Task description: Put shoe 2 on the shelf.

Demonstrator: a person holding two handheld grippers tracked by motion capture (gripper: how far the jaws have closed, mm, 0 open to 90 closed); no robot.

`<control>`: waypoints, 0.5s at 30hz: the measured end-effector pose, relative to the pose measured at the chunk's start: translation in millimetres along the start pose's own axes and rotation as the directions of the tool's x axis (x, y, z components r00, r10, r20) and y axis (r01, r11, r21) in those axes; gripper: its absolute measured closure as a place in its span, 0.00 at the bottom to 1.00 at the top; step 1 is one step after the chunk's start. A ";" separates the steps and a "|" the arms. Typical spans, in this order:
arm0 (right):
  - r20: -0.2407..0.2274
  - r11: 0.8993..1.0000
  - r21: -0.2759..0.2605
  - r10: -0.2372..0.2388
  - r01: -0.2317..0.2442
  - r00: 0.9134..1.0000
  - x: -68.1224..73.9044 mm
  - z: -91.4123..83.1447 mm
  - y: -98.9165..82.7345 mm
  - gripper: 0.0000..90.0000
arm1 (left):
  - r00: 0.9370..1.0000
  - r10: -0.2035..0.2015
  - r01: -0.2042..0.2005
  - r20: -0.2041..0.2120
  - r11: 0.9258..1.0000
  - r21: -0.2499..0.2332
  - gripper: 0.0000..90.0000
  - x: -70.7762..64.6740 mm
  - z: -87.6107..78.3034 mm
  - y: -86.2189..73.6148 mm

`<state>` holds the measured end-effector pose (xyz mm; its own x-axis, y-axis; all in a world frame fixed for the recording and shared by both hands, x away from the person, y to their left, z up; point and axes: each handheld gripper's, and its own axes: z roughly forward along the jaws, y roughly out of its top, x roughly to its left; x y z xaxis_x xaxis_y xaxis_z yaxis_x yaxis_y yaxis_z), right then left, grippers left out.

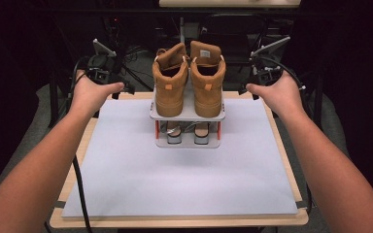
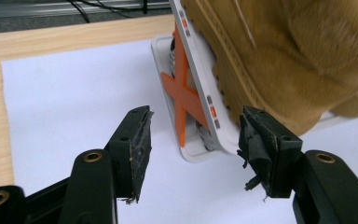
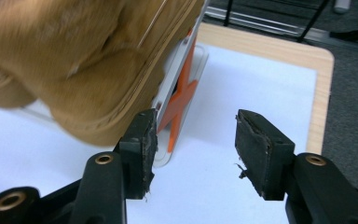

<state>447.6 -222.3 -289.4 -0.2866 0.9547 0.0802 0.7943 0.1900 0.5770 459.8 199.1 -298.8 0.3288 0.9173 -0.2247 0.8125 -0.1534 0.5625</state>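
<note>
Two tan high-top boots (image 1: pixel 170 82) (image 1: pixel 206 80) stand side by side, heels toward me, on the top shelf of a small white two-tier rack (image 1: pixel 188 116) with orange cross braces (image 2: pixel 182 93). My left gripper (image 1: pixel 122 88) is held just left of the rack, open and holding nothing. In the left gripper view its jaws (image 2: pixel 196 114) frame the rack's side and a boot (image 2: pixel 284 56). My right gripper (image 1: pixel 247 90) is at the rack's right, also open. In the right gripper view its jaws (image 3: pixel 196 116) stand apart beside a boot (image 3: pixel 74 60) and a brace (image 3: pixel 182 102).
The rack stands at the back middle of a pale mat (image 1: pixel 184 179) on a wooden table (image 1: pixel 175 222). Another pair of shoes (image 1: pixel 175 132) sits on the lower shelf. Dark stands and cables lie behind the table's far edge.
</note>
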 end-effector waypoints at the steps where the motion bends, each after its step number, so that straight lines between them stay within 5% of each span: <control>1: -0.004 1.000 0.004 -0.005 0.005 1.000 0.4 0.3 -3.3 0.53 | 1.000 0.003 -0.003 0.003 1.000 0.003 0.49 0.6 1.6 -2.7; 15: -0.064 0.997 0.007 -0.076 0.077 0.995 11.0 18.2 -49.5 0.53 | 0.995 0.096 -0.097 0.020 0.995 0.026 0.49 -13.5 26.8 -45.1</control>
<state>414.9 -217.1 -331.9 -0.3799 0.9208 0.0881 0.7737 0.2640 0.5759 431.6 183.7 -342.4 0.4149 0.8909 -0.1850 0.7888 -0.2508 0.5611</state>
